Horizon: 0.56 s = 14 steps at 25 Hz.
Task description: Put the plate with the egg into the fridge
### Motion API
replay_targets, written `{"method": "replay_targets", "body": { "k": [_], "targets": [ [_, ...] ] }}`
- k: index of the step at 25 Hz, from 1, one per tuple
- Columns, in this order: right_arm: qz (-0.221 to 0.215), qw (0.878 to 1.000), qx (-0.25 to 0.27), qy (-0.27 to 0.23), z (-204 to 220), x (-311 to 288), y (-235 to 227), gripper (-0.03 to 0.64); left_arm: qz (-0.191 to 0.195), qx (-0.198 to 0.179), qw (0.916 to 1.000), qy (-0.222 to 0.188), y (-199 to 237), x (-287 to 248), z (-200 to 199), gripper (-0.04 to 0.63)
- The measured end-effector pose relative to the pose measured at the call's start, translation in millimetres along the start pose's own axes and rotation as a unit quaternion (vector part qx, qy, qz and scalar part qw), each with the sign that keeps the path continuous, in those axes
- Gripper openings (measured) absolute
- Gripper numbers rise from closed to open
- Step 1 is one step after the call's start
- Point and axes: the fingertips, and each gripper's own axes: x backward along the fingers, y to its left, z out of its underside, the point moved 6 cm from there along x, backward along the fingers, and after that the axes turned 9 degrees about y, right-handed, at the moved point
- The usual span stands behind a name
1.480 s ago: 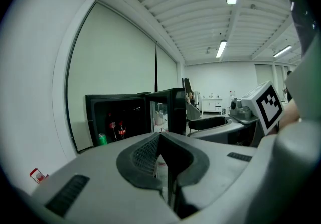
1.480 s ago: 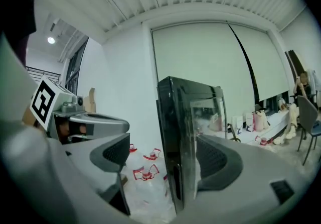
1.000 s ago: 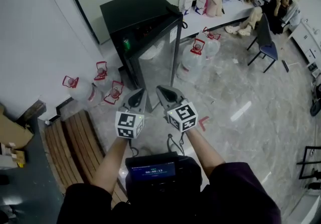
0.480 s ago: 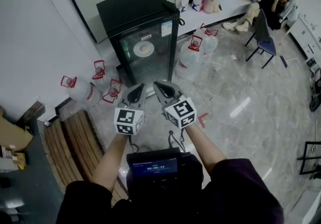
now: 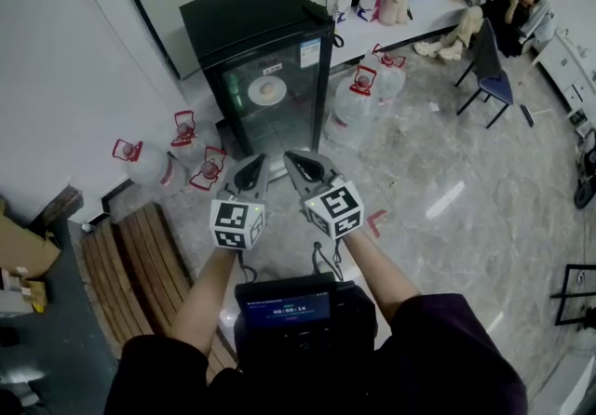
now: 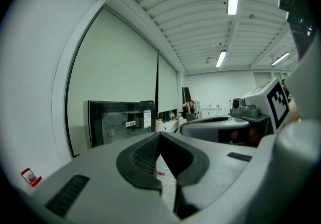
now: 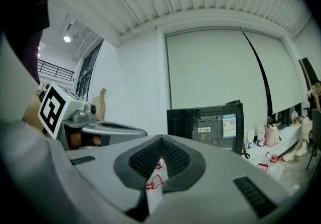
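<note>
A small black fridge (image 5: pixel 256 22) stands against the wall, and its glass door (image 5: pixel 275 92) is closed. Through the glass, a white plate with the egg (image 5: pixel 268 89) rests on a shelf inside. My left gripper (image 5: pixel 253 167) and right gripper (image 5: pixel 296 163) hover side by side over the floor, a step short of the fridge. Both are shut and hold nothing. The left gripper view shows the left gripper (image 6: pixel 159 135) with closed jaws and the fridge (image 6: pixel 120 120) beyond. In the right gripper view the right gripper (image 7: pixel 161 140) has closed jaws too, facing the fridge (image 7: pixel 208 122).
Water jugs with red handles stand left (image 5: pixel 186 139) and right (image 5: pixel 368 97) of the fridge. A wooden slatted bench (image 5: pixel 149 255) runs along the left. A blue chair (image 5: pixel 492 78), a table with bags (image 5: pixel 391 8) and a seated person (image 5: pixel 517 4) are at the far right.
The fridge door, ajar a second ago, is closed. The head view has tilted slightly. Both grippers stay shut and have barely moved.
</note>
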Motion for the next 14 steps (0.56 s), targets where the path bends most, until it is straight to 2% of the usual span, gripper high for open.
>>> {"method": "replay_targets", "body": {
  "k": [14],
  "targets": [
    [-0.004,1.0,0.002,-0.008,-6,-8,6,0.009,-0.006,0.004,0.9999,-0.015,11,7,-3,0.009]
  ]
}}
